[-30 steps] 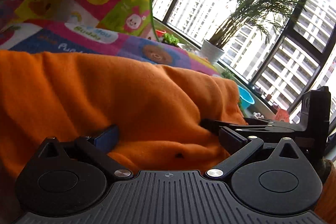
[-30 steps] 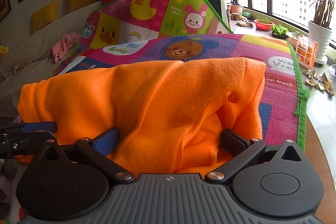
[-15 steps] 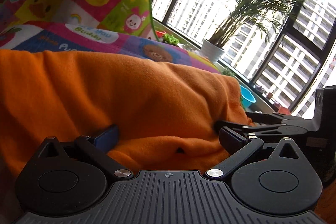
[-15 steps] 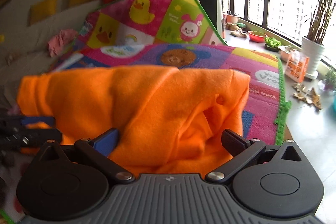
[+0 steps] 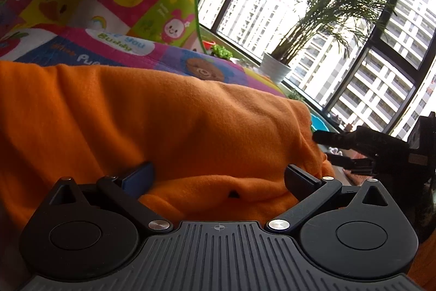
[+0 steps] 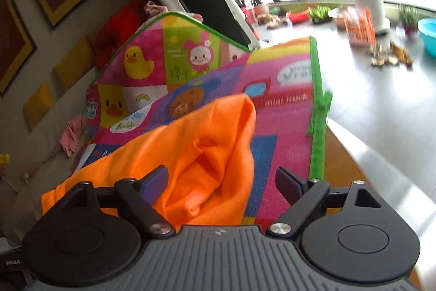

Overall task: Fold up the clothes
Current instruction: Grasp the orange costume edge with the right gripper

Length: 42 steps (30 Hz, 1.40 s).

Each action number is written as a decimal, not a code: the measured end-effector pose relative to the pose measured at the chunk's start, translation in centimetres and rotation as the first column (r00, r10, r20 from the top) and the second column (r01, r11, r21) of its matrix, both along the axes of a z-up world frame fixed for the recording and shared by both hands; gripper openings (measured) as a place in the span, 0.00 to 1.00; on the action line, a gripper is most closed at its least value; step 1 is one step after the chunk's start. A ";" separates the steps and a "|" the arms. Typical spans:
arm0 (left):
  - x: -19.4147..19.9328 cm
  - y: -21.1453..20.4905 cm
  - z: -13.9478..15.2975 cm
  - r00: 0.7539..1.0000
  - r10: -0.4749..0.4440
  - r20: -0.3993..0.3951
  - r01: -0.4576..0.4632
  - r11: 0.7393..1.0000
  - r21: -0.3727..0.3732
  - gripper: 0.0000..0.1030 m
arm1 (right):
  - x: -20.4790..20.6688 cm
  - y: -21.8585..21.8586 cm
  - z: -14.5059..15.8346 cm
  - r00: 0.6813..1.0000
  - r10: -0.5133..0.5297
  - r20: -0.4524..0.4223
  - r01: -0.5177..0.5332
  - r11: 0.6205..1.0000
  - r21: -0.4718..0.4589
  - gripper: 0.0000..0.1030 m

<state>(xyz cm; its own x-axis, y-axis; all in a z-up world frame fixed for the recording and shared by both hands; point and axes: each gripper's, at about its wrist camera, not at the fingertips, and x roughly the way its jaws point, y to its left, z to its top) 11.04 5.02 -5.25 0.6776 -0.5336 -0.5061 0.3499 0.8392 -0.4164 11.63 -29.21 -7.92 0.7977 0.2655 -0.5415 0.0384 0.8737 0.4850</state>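
Observation:
An orange fleece garment (image 5: 169, 124) lies folded on a colourful cartoon play mat (image 5: 114, 18). My left gripper (image 5: 218, 176) is open, its jaws wide apart, with the garment's near edge bunched between them. My right gripper (image 6: 220, 179) is also open, tilted, at the garment's right end (image 6: 207, 149), where an open fold of cloth faces it. The right gripper shows in the left wrist view (image 5: 354, 149) just off the garment's right edge.
The mat (image 6: 286, 89) has a green border (image 6: 317, 127) and its far end stands up against a sofa. A potted palm (image 5: 278, 70), a blue bowl (image 6: 427, 34), an orange box (image 6: 358, 26) and small pots sit on the sill by the windows. A pink cloth (image 6: 72, 132) lies left.
The right gripper has pulled away to the right of the garment and tilted. The garment's top has sunk lower and flatter. The left gripper has held its place.

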 end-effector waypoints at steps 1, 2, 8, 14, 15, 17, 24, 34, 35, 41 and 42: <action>0.0 0.1 0.1 1.000 0.001 -0.005 -0.001 1.000 -0.005 1.00 | 0.3 0.1 -0.5 1.000 -0.006 -0.013 0.006 1.000 0.012 0.79; 0.0 0.1 0.1 1.000 0.001 -0.009 -0.001 1.000 -0.009 1.00 | 0.5 0.4 -0.7 1.000 -0.015 -0.005 0.015 1.000 0.008 0.78; 0.0 -0.6 4.7 0.994 -0.082 0.077 0.080 0.996 0.025 1.00 | 1.0 1.7 -0.5 1.000 -0.018 0.001 0.018 0.999 -0.033 0.70; 3.4 -1.9 4.6 0.998 0.034 0.059 -0.044 0.980 0.194 1.00 | -2.6 4.8 2.6 0.977 0.084 0.196 -0.033 0.968 -0.249 0.70; 3.8 -2.1 3.7 0.998 0.057 0.040 -0.064 0.972 0.226 1.00 | -3.0 5.4 2.9 0.971 0.114 0.212 -0.053 0.960 -0.275 0.70; 4.0 -2.0 2.3 0.998 0.069 0.012 -0.070 0.969 0.236 1.00 | -2.9 6.4 2.7 0.969 0.158 0.192 -0.096 0.950 -0.299 0.70; 2.6 -1.8 1.3 0.999 0.044 0.027 -0.050 0.967 0.250 1.00 | -2.0 6.5 1.7 0.994 0.075 0.074 -0.047 0.944 -0.327 0.76; 2.1 -1.4 1.1 0.998 0.041 0.037 -0.048 0.974 0.222 1.00 | 0.3 2.9 -0.4 0.999 -0.022 -0.048 0.024 0.999 0.033 0.79; 2.1 -1.4 1.1 0.998 0.042 0.038 -0.049 0.974 0.221 1.00 | 0.7 3.3 -0.5 0.999 -0.008 -0.044 0.010 0.999 0.033 0.79; 2.3 -1.1 1.1 0.999 0.043 0.031 -0.049 0.979 0.196 1.00 | 2.7 5.2 -0.4 0.999 0.031 -0.037 -0.031 1.000 -0.001 0.62; 2.3 -1.0 1.1 0.999 0.043 0.029 -0.048 0.980 0.192 1.00 | 2.9 5.1 -0.3 0.999 0.033 -0.035 -0.033 0.999 0.007 0.59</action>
